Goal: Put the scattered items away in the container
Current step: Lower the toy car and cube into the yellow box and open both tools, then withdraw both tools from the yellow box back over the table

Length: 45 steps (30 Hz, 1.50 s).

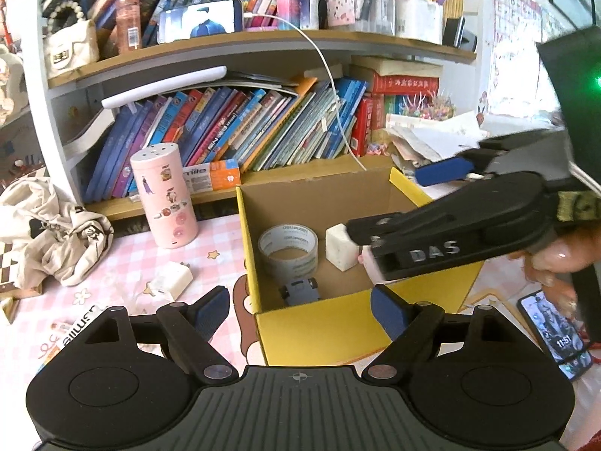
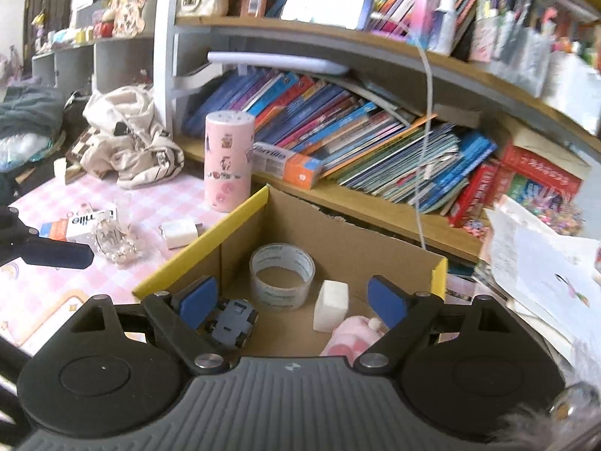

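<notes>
Box (image 2: 375, 248) holds tape (image 2: 282, 274), toy car (image 2: 229, 321), block (image 2: 331, 305), plush (image 2: 349, 334); charger (image 2: 179, 233) remains left. Both grippers (image 1: 300, 310) (image 2: 293, 300) wide, empty.

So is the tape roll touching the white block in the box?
Apart. In the right wrist view, bare cardboard floor shows between the tape roll and the white block; the left wrist view shows the same gap.

Probably a child's bedroom desk: crammed bookshelves (image 1: 233, 127), pink checked tablecloth (image 1: 124, 263).

Matt corrugated cardboard box (image 2: 338, 233), glossy plastic tape roll (image 2: 282, 276), crumpled cloth bag (image 1: 56, 233)
</notes>
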{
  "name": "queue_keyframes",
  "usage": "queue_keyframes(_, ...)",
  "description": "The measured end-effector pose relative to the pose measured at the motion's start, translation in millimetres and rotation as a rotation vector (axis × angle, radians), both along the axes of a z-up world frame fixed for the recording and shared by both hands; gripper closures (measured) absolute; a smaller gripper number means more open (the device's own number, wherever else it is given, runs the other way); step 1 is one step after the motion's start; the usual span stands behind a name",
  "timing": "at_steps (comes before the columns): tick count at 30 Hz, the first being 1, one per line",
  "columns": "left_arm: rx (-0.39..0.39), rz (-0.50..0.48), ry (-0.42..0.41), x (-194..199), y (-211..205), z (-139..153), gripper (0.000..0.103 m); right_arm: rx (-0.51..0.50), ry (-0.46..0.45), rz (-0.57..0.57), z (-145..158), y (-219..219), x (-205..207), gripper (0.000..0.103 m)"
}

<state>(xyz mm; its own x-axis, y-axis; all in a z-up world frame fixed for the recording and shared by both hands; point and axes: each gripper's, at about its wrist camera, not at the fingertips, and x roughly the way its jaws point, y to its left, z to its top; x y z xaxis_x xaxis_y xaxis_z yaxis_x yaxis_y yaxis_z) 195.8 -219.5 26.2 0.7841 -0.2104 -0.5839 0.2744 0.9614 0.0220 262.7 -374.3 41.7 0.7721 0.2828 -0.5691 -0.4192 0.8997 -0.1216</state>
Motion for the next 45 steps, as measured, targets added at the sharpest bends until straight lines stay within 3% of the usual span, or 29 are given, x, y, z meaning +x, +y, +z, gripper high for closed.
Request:
queue_keyframes(23, -0.025, -0.051, -0.007, -62, 66, -3, 0.018, 0.073, 0.002, -0.316, -21, 27, -110, 0.011)
queue_keyframes(45, -0.073, 0.082, 0.038, -101, 129, -24, 0.017, 0.070, 0.014, -0.476, -45, 62, -162, 0.002)
